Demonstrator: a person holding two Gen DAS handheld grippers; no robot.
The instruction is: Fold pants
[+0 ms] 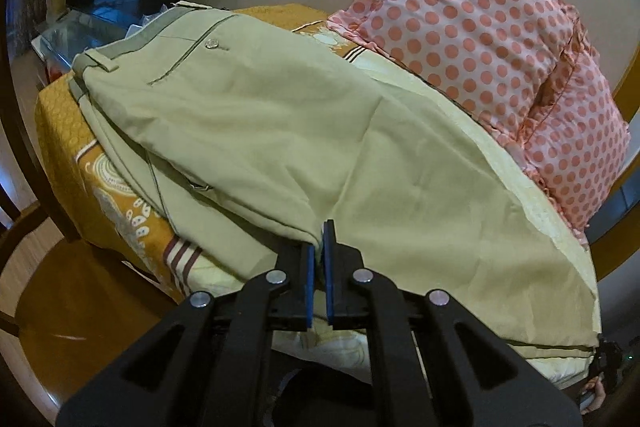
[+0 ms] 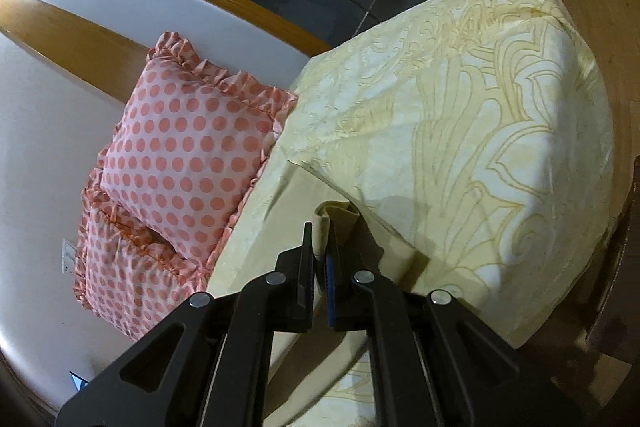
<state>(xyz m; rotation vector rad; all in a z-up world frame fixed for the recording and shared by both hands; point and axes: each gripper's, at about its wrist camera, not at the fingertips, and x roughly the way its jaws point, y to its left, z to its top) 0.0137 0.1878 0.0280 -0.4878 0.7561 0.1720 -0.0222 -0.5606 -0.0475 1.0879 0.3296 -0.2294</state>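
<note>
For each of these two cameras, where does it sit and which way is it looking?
Left wrist: behind the left gripper, facing along the bed to the waistband of the pants; its fingers pinch the fabric.
Right wrist: behind the right gripper, looking across the bedspread; its fingers pinch a fold of the pants.
Both show the pants, the bedspread and the pillows.

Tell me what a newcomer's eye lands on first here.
The khaki pants spread across the bed, waistband at the far end, with the left gripper pinching their near edge. Next, the pink polka-dot pillows stacked at the headboard side, and the right gripper clamping bunched pant fabric.
</note>
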